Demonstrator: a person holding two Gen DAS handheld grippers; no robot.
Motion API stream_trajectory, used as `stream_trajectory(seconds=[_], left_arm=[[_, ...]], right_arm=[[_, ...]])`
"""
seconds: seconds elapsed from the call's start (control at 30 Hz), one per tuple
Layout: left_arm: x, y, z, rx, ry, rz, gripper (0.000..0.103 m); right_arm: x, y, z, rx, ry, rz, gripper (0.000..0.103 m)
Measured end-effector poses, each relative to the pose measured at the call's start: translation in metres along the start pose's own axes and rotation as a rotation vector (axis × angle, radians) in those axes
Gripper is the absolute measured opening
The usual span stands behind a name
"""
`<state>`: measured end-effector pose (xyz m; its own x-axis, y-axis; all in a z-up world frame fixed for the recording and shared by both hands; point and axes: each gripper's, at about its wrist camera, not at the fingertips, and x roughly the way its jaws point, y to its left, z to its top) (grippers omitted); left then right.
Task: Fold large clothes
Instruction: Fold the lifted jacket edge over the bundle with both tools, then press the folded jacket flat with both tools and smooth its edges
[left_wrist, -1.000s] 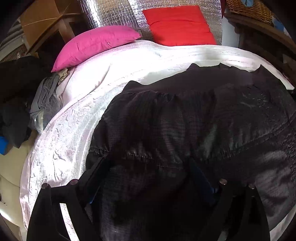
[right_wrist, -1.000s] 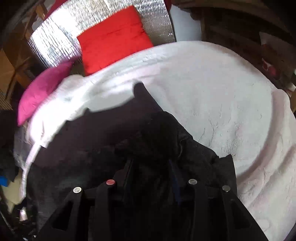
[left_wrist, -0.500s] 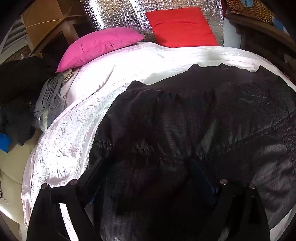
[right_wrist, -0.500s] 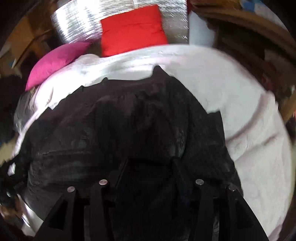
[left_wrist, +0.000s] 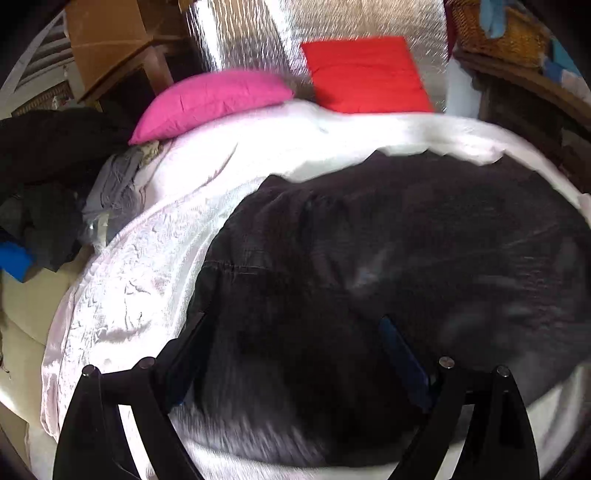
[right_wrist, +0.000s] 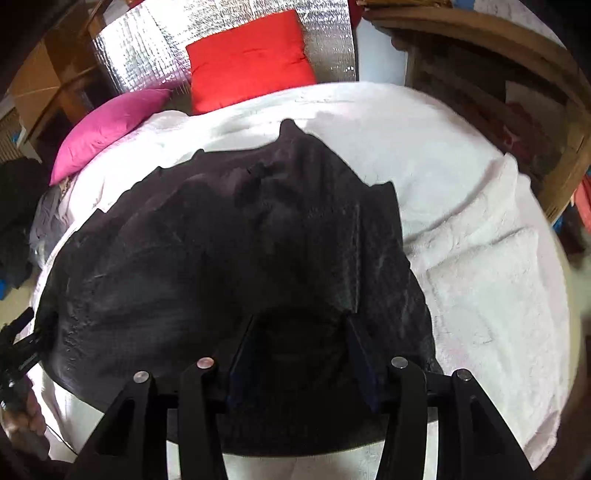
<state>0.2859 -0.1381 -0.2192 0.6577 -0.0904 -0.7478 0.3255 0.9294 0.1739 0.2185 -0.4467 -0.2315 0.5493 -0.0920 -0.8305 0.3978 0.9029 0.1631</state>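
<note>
- Close up, the left hand-held gripper has its jaws spread wide over the near left part of a large black garment; dark cloth fills the gap between the fingers, but whether the pads press on it cannot be told.
- Likewise, the right hand-held gripper sits over the garment's near right part, jaws about half spread, black fabric bunched between them; a real pinch is not clear.
- Outward from both, the garment lies spread on a white bedcover, running away from the grippers toward the pillows, with its wider span going left to right.
- Its far edge ends in small points, short of a pink pillow and a red pillow.
- Each gripper is nearest its own near corner; the far edge is straight ahead of both, so a fold would likely carry the near hem forward.
- At left, beside the bed, lies a pile of grey and dark clothes.
</note>
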Motion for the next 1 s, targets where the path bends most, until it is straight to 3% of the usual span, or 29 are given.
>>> stream_trajectory(seconds=[0.07, 0.17, 0.27, 0.33, 0.47, 0.53, 0.63, 0.67, 0.7, 0.73, 0.87, 0.93, 1.0], left_arm=[[-0.02, -0.006, -0.01, -0.001, -0.029, -0.027, 0.092], [-0.029, -0.013, -0.027, -0.003, -0.02, -0.067, 0.092], [0.004, -0.02, -0.039, 0.002, 0.115, -0.1, 0.094], [0.008, -0.023, -0.043, 0.018, 0.12, -0.091, 0.095], [-0.009, -0.017, -0.029, 0.061, 0.069, -0.087, 0.095], [-0.014, -0.002, -0.015, 0.029, 0.035, -0.082, 0.095], [-0.006, 0.022, 0.005, -0.014, 0.031, -0.043, 0.095], [0.002, 0.031, 0.012, -0.031, 0.035, -0.018, 0.095], [0.011, 0.039, 0.016, -0.049, 0.044, 0.0, 0.095], [0.021, 0.045, 0.018, -0.068, 0.065, 0.014, 0.095], [0.066, 0.052, 0.023, -0.085, 0.159, 0.061, 0.095], [0.088, 0.051, 0.022, -0.103, 0.211, 0.014, 0.096], [0.095, 0.055, 0.022, -0.156, 0.215, -0.021, 0.098]], right_arm=[[-0.014, -0.002, -0.009, 0.034, -0.033, 0.043, 0.054], [-0.021, -0.001, -0.021, 0.043, -0.061, 0.009, 0.054], [-0.005, -0.002, -0.024, 0.033, -0.015, -0.013, 0.054], [-0.002, -0.004, -0.023, 0.037, 0.006, -0.011, 0.054], [-0.011, -0.007, -0.013, 0.078, -0.004, 0.023, 0.054], [-0.017, -0.008, -0.003, 0.106, -0.032, 0.076, 0.054], [-0.024, -0.006, 0.024, 0.105, -0.083, 0.086, 0.054], [-0.022, -0.005, 0.036, 0.106, -0.092, 0.1, 0.052], [-0.019, -0.003, 0.043, 0.11, -0.097, 0.11, 0.041], [-0.013, -0.002, 0.055, 0.12, -0.098, 0.121, 0.035], [0.023, -0.005, 0.085, 0.16, -0.097, 0.11, 0.035], [0.046, -0.017, 0.091, 0.202, -0.086, 0.054, 0.036], [0.083, -0.034, 0.09, 0.255, -0.016, 0.034, 0.034]])
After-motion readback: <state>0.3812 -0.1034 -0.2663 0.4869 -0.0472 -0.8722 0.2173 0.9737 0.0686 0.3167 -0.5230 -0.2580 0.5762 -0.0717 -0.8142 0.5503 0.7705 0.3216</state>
